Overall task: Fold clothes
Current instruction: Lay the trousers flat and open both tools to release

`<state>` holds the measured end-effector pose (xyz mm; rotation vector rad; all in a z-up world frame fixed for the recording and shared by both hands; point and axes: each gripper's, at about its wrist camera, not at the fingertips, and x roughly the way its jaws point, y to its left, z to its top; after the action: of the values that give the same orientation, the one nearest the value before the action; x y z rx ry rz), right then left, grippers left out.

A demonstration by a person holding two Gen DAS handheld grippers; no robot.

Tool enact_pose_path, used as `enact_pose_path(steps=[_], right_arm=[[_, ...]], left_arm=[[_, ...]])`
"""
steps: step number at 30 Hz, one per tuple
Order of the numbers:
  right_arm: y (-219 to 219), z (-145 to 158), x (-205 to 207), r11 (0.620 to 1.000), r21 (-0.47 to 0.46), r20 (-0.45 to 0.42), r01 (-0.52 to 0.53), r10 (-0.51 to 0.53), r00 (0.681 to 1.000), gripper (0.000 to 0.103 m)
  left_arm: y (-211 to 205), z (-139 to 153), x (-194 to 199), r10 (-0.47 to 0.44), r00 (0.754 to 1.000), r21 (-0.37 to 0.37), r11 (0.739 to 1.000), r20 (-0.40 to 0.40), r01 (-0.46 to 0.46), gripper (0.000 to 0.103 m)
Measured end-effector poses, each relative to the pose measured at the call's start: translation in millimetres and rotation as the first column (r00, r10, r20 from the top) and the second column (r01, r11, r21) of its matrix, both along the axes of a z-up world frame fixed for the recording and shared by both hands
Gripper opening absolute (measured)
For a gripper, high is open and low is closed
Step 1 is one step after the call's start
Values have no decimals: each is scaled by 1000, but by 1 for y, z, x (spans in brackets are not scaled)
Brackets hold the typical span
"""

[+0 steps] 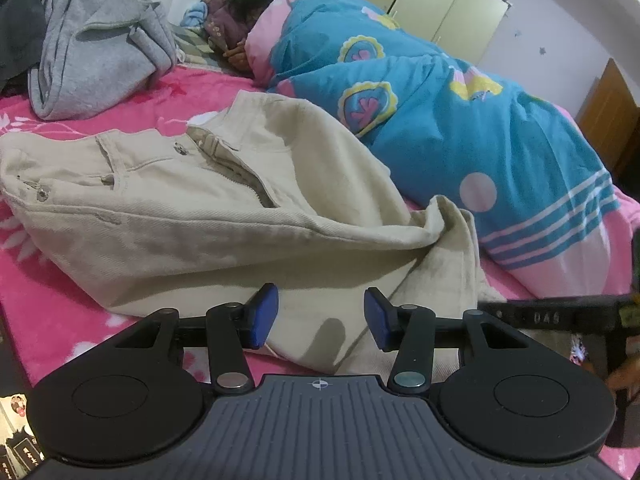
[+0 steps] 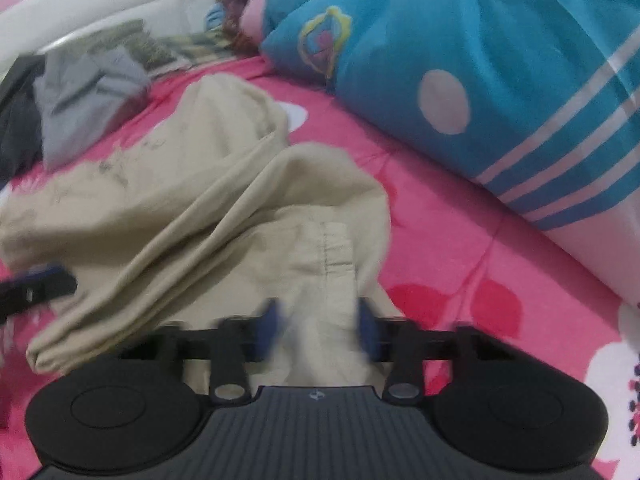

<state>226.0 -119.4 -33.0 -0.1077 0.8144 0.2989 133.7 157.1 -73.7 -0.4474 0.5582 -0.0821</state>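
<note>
The right gripper point(image 2: 318, 330) pinches the trousers' point(image 2: 192, 200) hem between its pads; the left gripper point(image 1: 320, 318) hovers open just above them.

The beige twill-cotton trousers point(image 1: 200, 216) are seen as matt, coarse-woven cloth, with dull metal buttons and a metal zip. The pink flowered bed cover point(image 1: 52, 296) is shown as soft, fleecy plush. The grey sweatshirt-knit garment point(image 1: 96, 44) appears matt and fuzzy. The blue patterned quilt point(image 1: 460, 128) is rendered as smooth cloth. The left gripper point(image 1: 320, 316) is made of matt black plastic with blue rubbery pads point(image 1: 264, 312).
</note>
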Motion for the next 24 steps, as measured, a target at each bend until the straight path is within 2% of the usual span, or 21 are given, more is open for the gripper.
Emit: enact_pose_path(steps=[2, 5, 8, 10, 13, 15, 19, 24], right_arm=[[2, 3, -12, 1000, -19, 27, -7, 7, 1000, 23], [-1, 26, -42, 1000, -16, 105, -16, 18, 994, 22], [0, 41, -71, 998, -58, 169, -39, 48, 984, 22], [4, 43, -86, 992, -119, 195, -48, 71, 978, 23], [15, 38, -97, 965, -256, 229, -55, 116, 967, 23], [19, 37, -102, 951, -306, 254, -48, 130, 958, 23], [17, 42, -99, 960, -270, 253, -69, 140, 957, 23], [4, 36, -62, 990, -136, 175, -48, 72, 982, 30]], left_arm=[[1, 0, -1, 10, 1000, 4, 1000, 6, -10, 47], [3, 0, -1, 17, 1000, 9, 1000, 12, -17, 47], [3, 0, -1, 20, 1000, 9, 1000, 14, -21, 47], [0, -1, -1, 21, 1000, 24, 999, 14, -22, 47], [-5, -2, -2, 20, 1000, 45, 999, 12, -20, 47], [-6, -2, -3, 19, 1000, 49, 999, 10, -19, 47], [-5, -2, -2, 22, 1000, 43, 999, 5, -22, 47], [-5, -2, -1, 21, 1000, 38, 999, 1, -21, 47]])
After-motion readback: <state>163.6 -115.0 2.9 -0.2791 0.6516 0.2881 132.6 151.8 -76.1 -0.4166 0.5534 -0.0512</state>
